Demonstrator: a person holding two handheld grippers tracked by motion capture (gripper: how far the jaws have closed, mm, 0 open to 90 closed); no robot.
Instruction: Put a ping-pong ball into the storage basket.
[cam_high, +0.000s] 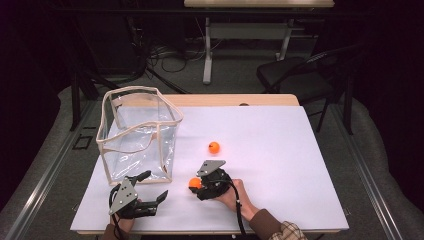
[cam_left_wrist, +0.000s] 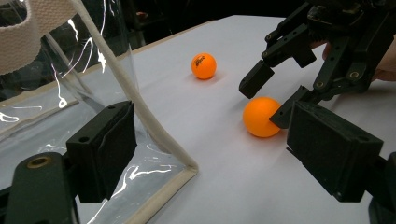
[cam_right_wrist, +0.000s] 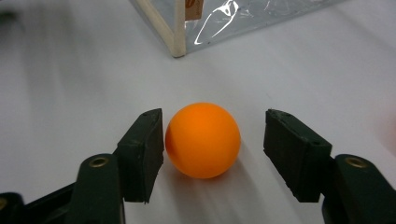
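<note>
While our right gripper (cam_right_wrist: 212, 149) straddles the near orange ball (cam_right_wrist: 202, 139), we should finish the squeeze squarely across the ball's widest part. One pad (cam_right_wrist: 144, 149) looks to be touching or almost touching the ball, and the other pad (cam_right_wrist: 292, 151) stands apart with a clear gap, so the jaws are not yet pinching it. Because a light round ball would likely roll or squirt out under a one-sided push, we would centre the gripper over it first, then bring both pads in evenly and low enough to catch the middle, lifting only once it sits firm.

That ball is smooth, plain orange and slightly glossy, resting on the white desk (cam_high: 280, 165) near the front, not far from the corner of the clear bag (cam_high: 137, 135) with its cream fabric trim. A second orange ball (cam_high: 214, 147), with a small dark print on it, lies farther back on the desk, well apart from the first. Our left gripper (cam_high: 150, 192) rests just in front of the bag with its jaws spread wide and nothing between them.
</note>
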